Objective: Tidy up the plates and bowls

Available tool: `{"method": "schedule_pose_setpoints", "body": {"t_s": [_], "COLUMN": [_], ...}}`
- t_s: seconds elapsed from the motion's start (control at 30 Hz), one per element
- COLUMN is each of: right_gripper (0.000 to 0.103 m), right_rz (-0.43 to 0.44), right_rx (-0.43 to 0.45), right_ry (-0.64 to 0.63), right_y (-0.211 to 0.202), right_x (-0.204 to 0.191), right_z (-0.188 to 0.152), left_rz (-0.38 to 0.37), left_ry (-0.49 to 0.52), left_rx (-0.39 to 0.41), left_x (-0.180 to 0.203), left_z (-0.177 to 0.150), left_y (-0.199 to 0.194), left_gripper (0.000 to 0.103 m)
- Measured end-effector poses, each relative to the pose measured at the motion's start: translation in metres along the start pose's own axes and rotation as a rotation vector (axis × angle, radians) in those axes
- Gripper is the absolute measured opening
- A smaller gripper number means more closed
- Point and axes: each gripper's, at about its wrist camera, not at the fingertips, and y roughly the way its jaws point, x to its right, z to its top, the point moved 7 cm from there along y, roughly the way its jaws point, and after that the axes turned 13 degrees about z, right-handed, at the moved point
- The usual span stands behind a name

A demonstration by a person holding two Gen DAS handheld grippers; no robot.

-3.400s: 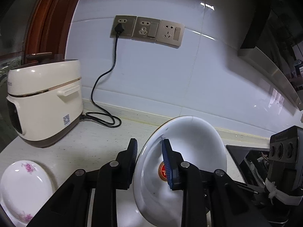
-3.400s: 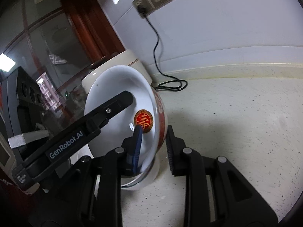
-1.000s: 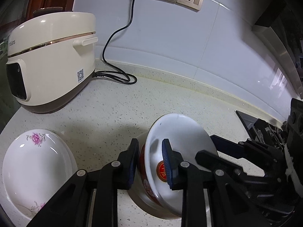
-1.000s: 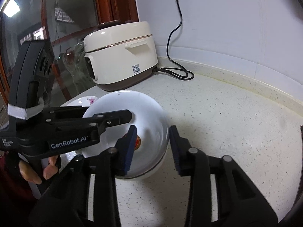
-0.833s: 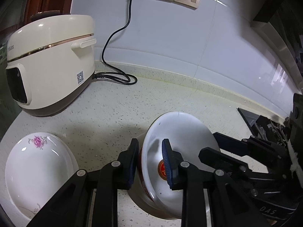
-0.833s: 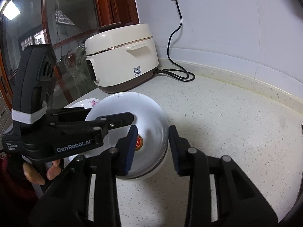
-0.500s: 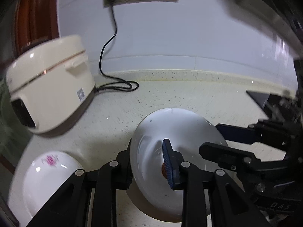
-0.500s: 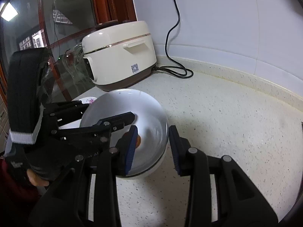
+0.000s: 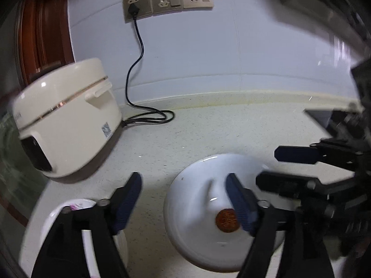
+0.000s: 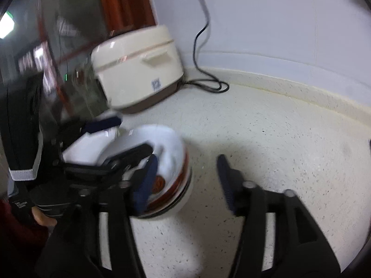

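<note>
A white bowl (image 9: 206, 210) with a red round emblem inside sits on the speckled counter (image 9: 208, 134); it also shows in the right wrist view (image 10: 169, 148), with a red band outside. My left gripper (image 9: 185, 199) is open, its right finger over the bowl's inside and its left finger outside the rim. My right gripper (image 10: 186, 180) is open too, its left finger inside the bowl, its right finger clear of it. A white plate with pink flowers (image 9: 76, 208) lies at lower left.
A cream rice cooker (image 9: 65, 120) stands at the back left, its black cord (image 9: 139, 69) running to wall sockets (image 9: 167, 2). A dark stove edge (image 9: 324, 118) is at the right. A wooden door frame (image 9: 44, 30) is behind the cooker.
Both grippers have opened and let go of the bowl, which now rests on the counter. Both views are blurred by motion.
</note>
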Motion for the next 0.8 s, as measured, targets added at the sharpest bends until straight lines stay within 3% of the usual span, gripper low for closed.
{"method": "schedule_pose_setpoints", "body": {"t_s": [0.03, 0.1, 0.17, 0.37, 0.47, 0.63, 0.8], "right_gripper": [0.066, 0.092, 0.102, 0.101, 0.093, 0.093, 0.093], "right_rz": [0.019, 0.043, 0.021, -0.012, -0.057, -0.010, 0.007], "right_rx": [0.041, 0.110, 0.185, 0.191, 0.157, 0.247, 0.307], "right_ry": [0.029, 0.060, 0.054, 0.270, 0.339, 0.515, 0.629], "right_y": [-0.006, -0.017, -0.029, -0.036, -0.029, -0.028, -0.020], "right_x": [0.005, 0.014, 0.022, 0.042, 0.035, 0.017, -0.001], "right_z": [0.004, 0.010, 0.015, -0.003, -0.022, -0.049, -0.063], "left_rz": [-0.045, -0.097, -0.144, -0.216, -0.245, -0.308, -0.320], "left_ry": [-0.040, -0.083, -0.127, -0.171, -0.190, -0.244, -0.233], "left_rx": [-0.014, -0.035, -0.083, -0.215, -0.242, -0.337, -0.356], "left_x": [-0.005, -0.009, -0.017, -0.029, -0.031, -0.032, -0.024], "left_z": [0.002, 0.003, 0.003, -0.008, -0.010, -0.010, -0.012], "left_y": [-0.002, -0.004, -0.002, 0.011, 0.019, 0.042, 0.047], "left_gripper": [0.085, 0.085, 0.085, 0.085, 0.085, 0.085, 0.085]}}
